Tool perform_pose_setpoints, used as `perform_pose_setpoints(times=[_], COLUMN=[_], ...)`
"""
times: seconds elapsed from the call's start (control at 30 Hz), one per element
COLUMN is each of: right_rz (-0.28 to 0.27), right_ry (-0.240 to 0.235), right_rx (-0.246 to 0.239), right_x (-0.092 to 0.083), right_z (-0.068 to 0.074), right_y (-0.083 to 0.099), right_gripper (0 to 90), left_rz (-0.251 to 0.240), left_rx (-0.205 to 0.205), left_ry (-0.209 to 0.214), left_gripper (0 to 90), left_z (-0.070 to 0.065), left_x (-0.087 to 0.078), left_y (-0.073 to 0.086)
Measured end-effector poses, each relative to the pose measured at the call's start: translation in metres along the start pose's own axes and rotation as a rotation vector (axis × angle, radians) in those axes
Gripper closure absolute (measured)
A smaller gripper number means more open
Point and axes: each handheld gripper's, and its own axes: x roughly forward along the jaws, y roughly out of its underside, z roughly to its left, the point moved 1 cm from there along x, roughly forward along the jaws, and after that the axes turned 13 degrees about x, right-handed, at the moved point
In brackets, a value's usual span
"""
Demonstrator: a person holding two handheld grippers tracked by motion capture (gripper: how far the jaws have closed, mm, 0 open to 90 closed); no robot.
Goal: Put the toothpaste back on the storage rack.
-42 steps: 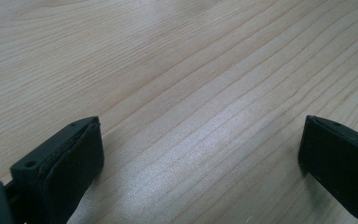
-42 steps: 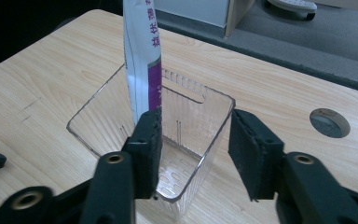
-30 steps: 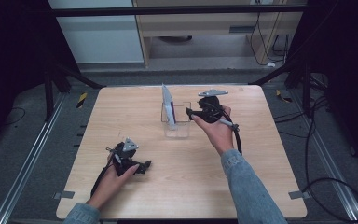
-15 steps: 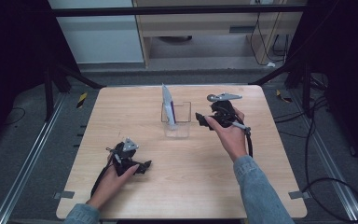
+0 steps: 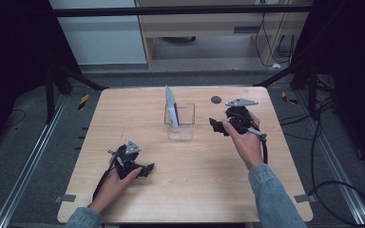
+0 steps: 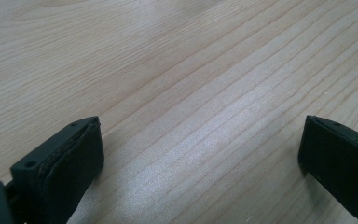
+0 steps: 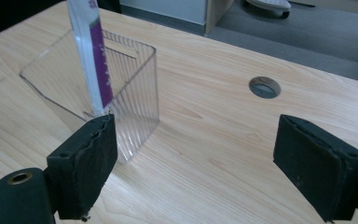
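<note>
a clear plastic box (image 5: 180,121) stands open-topped near the middle of the far half of the desk (image 5: 123,114), and a flat white-and-purple packet (image 5: 172,107) stands on end inside it, leaning on the box's left wall with its top well above the rim. in the right claw view the packet (image 7: 93,56) sits in the box (image 7: 121,84) untouched.

just to the right of the box, the right claw (image 5: 217,126) is off the desk, jaws wide apart and holding nothing; a second ago it was right against the box, and it has pulled back to the right since. i judge the packet was just let go into the box and that this hand's part is done. beyond the box to the right is a round hole (image 5: 216,99) in the desk.

well in front of the box and to its left, the left claw (image 5: 147,169) rests on the desk where it was, jaws wide, empty.
</note>
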Motion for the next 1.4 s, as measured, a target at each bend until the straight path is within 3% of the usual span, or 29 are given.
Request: perform_pose_setpoints(times=[0.43,0.67,1.13,1.4], right_rz=[0.013,0.028,0.086,0.125], right_ry=[0.047,0.078,0.149,0.174], right_rx=[-0.016,0.0,0.041,0.095], right_x=[-0.016,-0.017,-0.005,0.006], right_z=[-0.027,-0.04,-0.075,-0.093], right_y=[0.022,0.035,0.069,0.091], right_gripper=[11.5,11.4,11.3,11.5], left_rz=[0.0,0.0,0.0,0.0], left_rx=[0.0,0.0,0.0,0.0], left_ry=[0.0,0.0,0.0,0.0], left_gripper=[0.0,0.0,0.0,0.0], left_z=[0.0,0.0,0.0,0.0], left_x=[0.0,0.0,0.0,0.0], left_y=[0.0,0.0,0.0,0.0])
